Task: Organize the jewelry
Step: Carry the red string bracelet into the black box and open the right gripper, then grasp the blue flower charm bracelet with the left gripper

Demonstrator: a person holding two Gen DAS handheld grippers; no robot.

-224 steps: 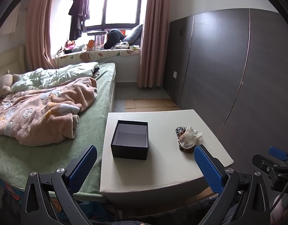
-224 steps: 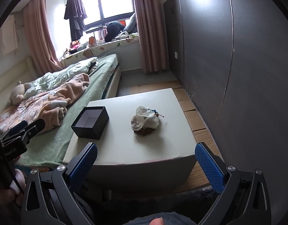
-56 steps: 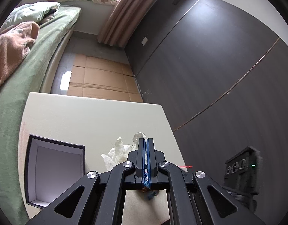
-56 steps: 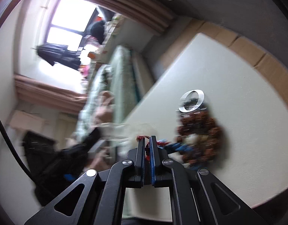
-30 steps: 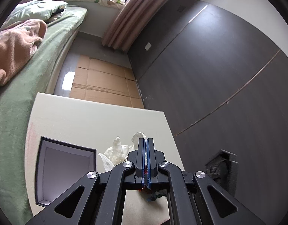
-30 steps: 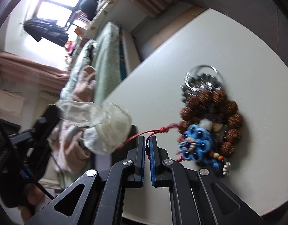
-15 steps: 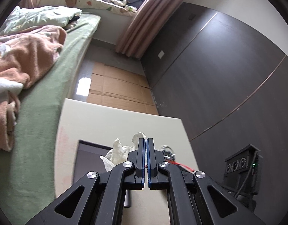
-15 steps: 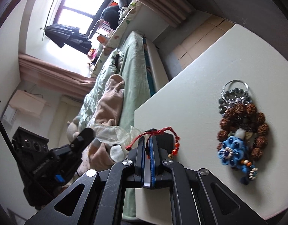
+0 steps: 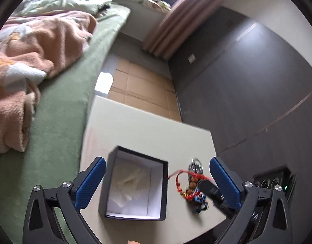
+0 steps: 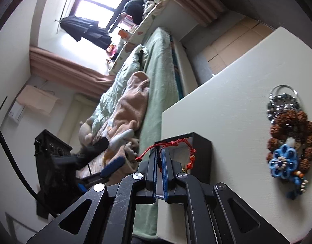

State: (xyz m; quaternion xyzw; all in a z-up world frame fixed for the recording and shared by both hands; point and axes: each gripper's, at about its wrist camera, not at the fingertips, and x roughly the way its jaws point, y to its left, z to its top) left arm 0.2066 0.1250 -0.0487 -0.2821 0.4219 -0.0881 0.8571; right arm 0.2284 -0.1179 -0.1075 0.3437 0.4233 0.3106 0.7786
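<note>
A black box [image 9: 163,187] with a white inside stands on the cream table [image 9: 147,134]. A sheer white pouch [image 9: 129,181] lies inside it. My left gripper [image 9: 156,181] is open and empty above the box. My right gripper [image 10: 160,152] is shut on a red string bracelet [image 10: 172,144], held beside the box [image 10: 200,158]; the bracelet also shows in the left wrist view [image 9: 186,178]. A heap of jewelry [image 10: 288,138] lies on the table: a silver ring, brown beads, a blue flower piece.
A bed with green sheet [image 9: 60,109] and pink blanket [image 9: 34,46] runs along the table's left side. A dark wall panel [image 9: 247,93] stands to the right. Cardboard [image 9: 139,87] covers the floor beyond the table.
My left gripper has opened and let go of the white pouch, which now lies in the box. My right gripper still holds the red bracelet, now nearer the box.
</note>
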